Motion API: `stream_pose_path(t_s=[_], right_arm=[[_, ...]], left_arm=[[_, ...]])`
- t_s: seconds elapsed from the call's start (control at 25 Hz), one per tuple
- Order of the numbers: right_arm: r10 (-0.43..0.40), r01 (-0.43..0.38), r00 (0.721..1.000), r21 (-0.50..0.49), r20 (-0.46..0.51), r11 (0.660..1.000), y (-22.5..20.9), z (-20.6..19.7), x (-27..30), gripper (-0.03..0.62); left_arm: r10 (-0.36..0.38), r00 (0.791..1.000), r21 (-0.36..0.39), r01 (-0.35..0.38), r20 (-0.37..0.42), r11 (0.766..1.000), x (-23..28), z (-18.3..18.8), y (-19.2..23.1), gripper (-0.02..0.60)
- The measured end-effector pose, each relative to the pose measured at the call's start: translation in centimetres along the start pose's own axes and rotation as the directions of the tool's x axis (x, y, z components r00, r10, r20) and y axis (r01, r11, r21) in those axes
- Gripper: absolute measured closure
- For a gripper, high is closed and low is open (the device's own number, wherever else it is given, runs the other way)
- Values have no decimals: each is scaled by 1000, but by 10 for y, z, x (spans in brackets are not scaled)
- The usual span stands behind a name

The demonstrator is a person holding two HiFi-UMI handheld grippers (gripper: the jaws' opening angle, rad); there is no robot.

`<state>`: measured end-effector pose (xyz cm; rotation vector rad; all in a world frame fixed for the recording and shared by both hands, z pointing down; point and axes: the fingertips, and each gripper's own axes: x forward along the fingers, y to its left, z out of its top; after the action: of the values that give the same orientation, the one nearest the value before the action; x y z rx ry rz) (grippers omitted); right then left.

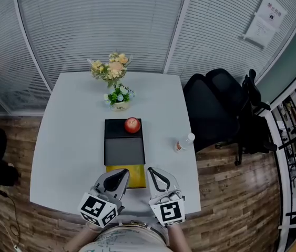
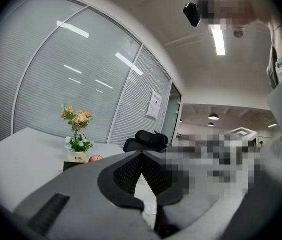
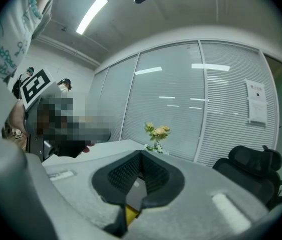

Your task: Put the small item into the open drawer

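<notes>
A red apple (image 1: 132, 124) rests on the far end of a flat black drawer unit (image 1: 124, 150) in the middle of the white table (image 1: 69, 140). The unit's yellow drawer (image 1: 132, 176) juts out toward me at its near end. My left gripper (image 1: 122, 172) and right gripper (image 1: 151, 170) hover side by side over the table's near edge, flanking the yellow drawer. Both are shut and hold nothing. The left gripper view shows the left gripper (image 2: 141, 153) with its tips together and the apple (image 2: 95, 158) far beyond. In the right gripper view, yellow (image 3: 130, 214) shows below the right gripper (image 3: 141, 153).
A bouquet (image 1: 112, 67) and a small potted plant (image 1: 119, 97) stand at the table's far side. A plastic bottle (image 1: 184, 142) lies near the right edge. A black office chair (image 1: 218, 106) stands right of the table. Window blinds close off the back.
</notes>
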<state>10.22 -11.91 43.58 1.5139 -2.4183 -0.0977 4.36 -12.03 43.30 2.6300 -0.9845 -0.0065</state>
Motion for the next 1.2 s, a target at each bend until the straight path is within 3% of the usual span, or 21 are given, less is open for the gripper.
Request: stream_pose_path(t_s=[1.2], right_arm=[[-130, 129, 986, -18, -107, 991, -75, -54, -36, 591]], left_arm=[[27, 999, -27, -28, -25, 999, 4, -14, -10, 584]])
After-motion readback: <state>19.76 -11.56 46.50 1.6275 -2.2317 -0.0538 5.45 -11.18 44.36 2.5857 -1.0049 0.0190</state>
